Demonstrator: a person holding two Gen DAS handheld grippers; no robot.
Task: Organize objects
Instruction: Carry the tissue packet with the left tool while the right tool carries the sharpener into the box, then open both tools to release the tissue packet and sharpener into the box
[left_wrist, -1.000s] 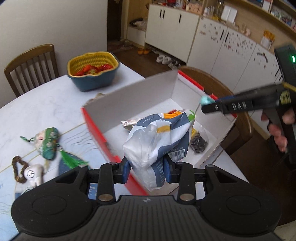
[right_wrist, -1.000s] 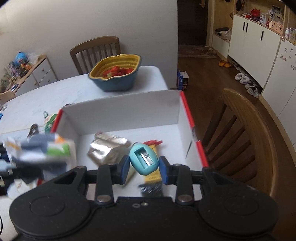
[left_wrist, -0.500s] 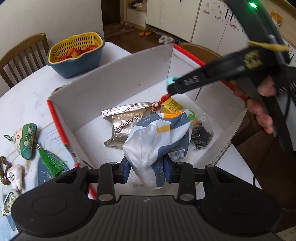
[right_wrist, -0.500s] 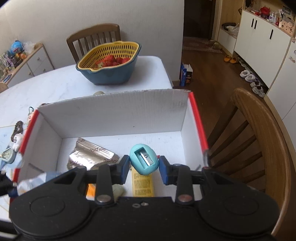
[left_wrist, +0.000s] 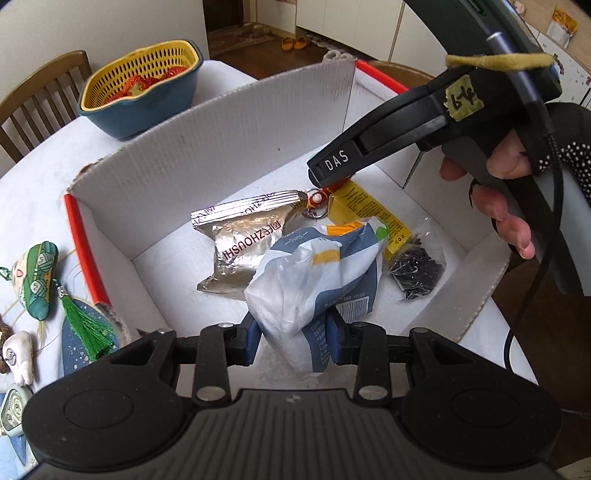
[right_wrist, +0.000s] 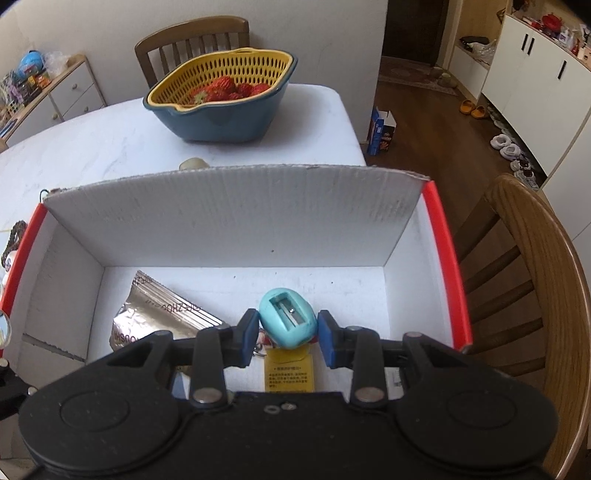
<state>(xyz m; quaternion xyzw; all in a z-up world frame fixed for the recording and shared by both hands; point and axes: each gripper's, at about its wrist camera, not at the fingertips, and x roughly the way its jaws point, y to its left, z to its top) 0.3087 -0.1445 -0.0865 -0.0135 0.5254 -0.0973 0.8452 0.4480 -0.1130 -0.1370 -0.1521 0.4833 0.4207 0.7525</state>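
A white cardboard box with red edges (left_wrist: 221, 147) (right_wrist: 236, 221) stands on the table. My left gripper (left_wrist: 291, 341) is shut on a blue and white plastic bag (left_wrist: 317, 273), held low inside the box's near side. My right gripper (right_wrist: 288, 334) holds a teal pencil sharpener (right_wrist: 288, 321) between its pads over the box floor; the pads look slightly parted from it. The right gripper also shows in the left wrist view (left_wrist: 332, 177), reaching in from the right. In the box lie a silver foil packet (left_wrist: 240, 240), a yellow carton (left_wrist: 369, 214) and a bag of black bits (left_wrist: 417, 269).
A blue bowl with a yellow strainer of strawberries (right_wrist: 221, 96) stands behind the box. Charms and a green tassel (left_wrist: 77, 317) lie left of the box. Wooden chairs stand at the right (right_wrist: 535, 277) and at the back (right_wrist: 192, 40).
Both grippers have moved forward and down into the box. The right gripper's pads have spread a little around the sharpener. The left gripper still holds the bag.
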